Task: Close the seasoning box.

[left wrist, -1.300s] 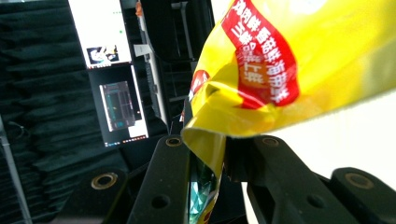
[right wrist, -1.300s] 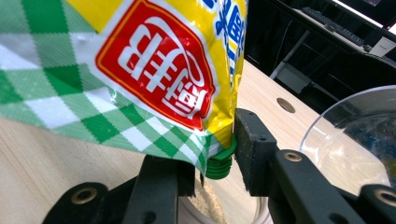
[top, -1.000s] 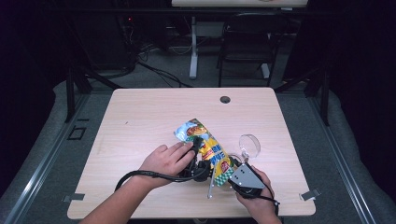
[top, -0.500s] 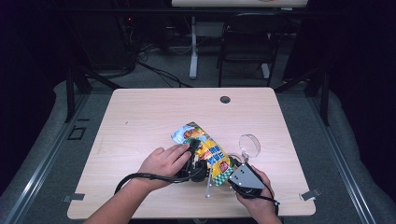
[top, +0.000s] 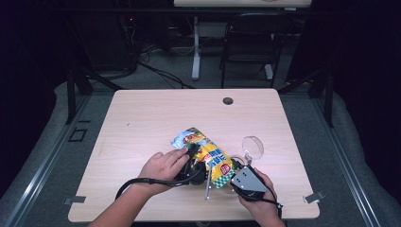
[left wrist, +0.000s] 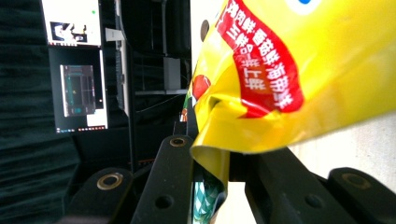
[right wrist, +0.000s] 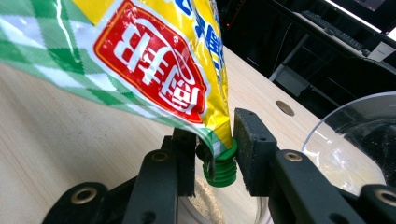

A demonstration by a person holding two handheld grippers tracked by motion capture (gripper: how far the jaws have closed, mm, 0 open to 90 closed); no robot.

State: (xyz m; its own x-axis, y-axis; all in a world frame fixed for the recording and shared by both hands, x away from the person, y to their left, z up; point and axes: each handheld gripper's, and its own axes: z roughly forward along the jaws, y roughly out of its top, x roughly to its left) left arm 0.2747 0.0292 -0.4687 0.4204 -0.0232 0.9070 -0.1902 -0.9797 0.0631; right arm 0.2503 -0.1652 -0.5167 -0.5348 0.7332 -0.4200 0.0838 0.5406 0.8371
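A yellow spouted pouch (top: 208, 153) with red labels and a green-check end sits tilted near the table's front edge. My left gripper (top: 193, 164) is shut on its side. In the left gripper view a yellow fold of the pouch (left wrist: 280, 70) is pinched between the jaws of that gripper (left wrist: 218, 156), which have just been closing a little further on it. My right gripper (top: 234, 171) comes in from the right. In its own view my right gripper (right wrist: 215, 144) is clamped on the pouch's green screw cap (right wrist: 223, 169), below the pouch (right wrist: 154, 60).
A clear plastic bowl (top: 254, 146) stands just right of the pouch, close beside the right jaw (right wrist: 359, 140). A thin grey stick (top: 207, 183) lies near the front edge. A round cable hole (top: 228, 100) is at the wooden table's (top: 142, 123) far side.
The pouch's far end has sunk slightly toward the table. Both hands have stayed almost where they were.
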